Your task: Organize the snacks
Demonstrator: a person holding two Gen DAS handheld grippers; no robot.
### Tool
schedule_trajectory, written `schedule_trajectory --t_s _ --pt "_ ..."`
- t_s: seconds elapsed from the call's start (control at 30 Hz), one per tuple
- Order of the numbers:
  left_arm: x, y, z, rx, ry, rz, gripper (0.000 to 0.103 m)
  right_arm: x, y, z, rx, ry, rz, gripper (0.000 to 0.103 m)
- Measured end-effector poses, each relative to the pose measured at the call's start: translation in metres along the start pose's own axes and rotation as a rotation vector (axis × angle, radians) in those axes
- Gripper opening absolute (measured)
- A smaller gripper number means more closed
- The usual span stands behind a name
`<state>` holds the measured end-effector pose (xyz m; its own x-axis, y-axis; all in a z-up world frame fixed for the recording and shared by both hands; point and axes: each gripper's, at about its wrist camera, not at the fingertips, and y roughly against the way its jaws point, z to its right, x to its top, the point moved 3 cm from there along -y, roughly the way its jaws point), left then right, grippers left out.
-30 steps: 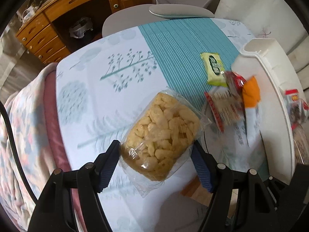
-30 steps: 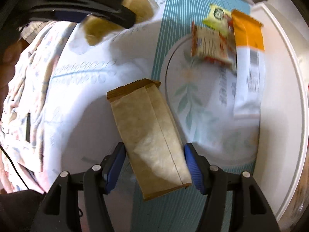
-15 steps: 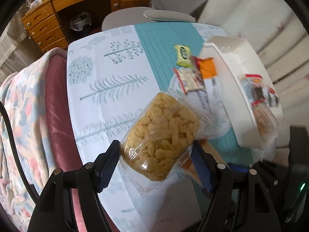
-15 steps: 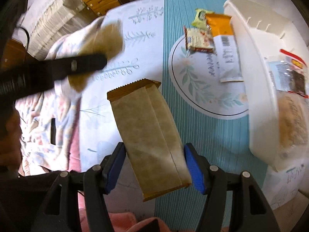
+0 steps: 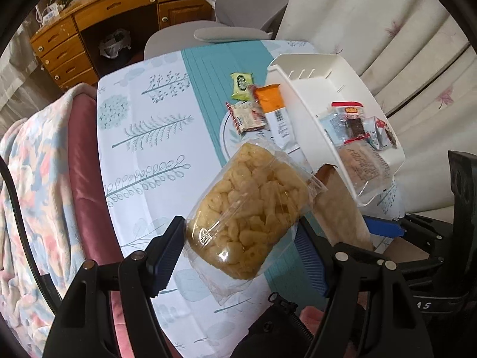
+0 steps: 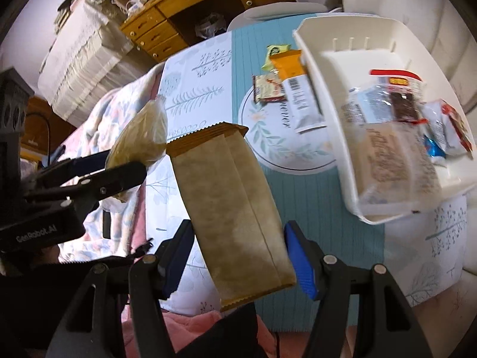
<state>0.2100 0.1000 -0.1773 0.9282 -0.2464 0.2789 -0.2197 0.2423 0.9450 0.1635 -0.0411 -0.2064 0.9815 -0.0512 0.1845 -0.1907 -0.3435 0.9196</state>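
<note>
My left gripper [image 5: 238, 250] is shut on a clear bag of yellow puffed snacks [image 5: 247, 208], held in the air above the table's near edge. My right gripper [image 6: 238, 256] is shut on a brown paper pouch [image 6: 232, 208], also lifted clear of the table. The same pouch [image 5: 340, 208] shows behind the puff bag in the left wrist view. The puff bag [image 6: 140, 140] and the left gripper [image 6: 98, 176] appear at the left of the right wrist view. A white bin [image 6: 325, 89] at the right holds several packets.
A green packet [image 5: 241, 85], a red-edged packet [image 5: 247, 116] and an orange-and-white bar [image 5: 274, 110] lie on the teal runner beside the bin. A quilt-covered seat [image 5: 35, 194] borders the table on the left. A grey chair [image 5: 232, 32] and a wooden desk [image 5: 113, 9] stand beyond the far end.
Both grippers rose from the table with their packs still gripped. The table now looks farther off, and the white bin with its packets has come fully into both views.
</note>
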Motion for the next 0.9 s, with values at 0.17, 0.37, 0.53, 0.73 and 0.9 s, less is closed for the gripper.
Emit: schedule_trajectory --t_s 0.17,0.37,0.53,0.73,0.9 --pt "0.008 0.008 0.036 0.007 -0.021 0.018 0.072 0.001 0.024 0.024 0.030 -0.007 0.038 0.058" --pt "0.021 0.010 0.077 0.004 -0.006 0.041 0.072 0.008 0.042 0.061 0.063 0.002 0.025 0.006" --pt "0.032 0.007 0.108 0.004 0.020 0.061 0.072 0.011 0.059 0.086 0.071 0.041 0.014 0.006" --pt "0.047 -0.009 0.145 -0.009 0.056 0.077 0.072 0.013 0.075 0.118 0.062 0.077 0.003 0.006" --pt "0.061 -0.027 0.174 -0.027 0.076 0.082 0.072 0.014 0.084 0.148 0.045 0.103 -0.019 0.006"
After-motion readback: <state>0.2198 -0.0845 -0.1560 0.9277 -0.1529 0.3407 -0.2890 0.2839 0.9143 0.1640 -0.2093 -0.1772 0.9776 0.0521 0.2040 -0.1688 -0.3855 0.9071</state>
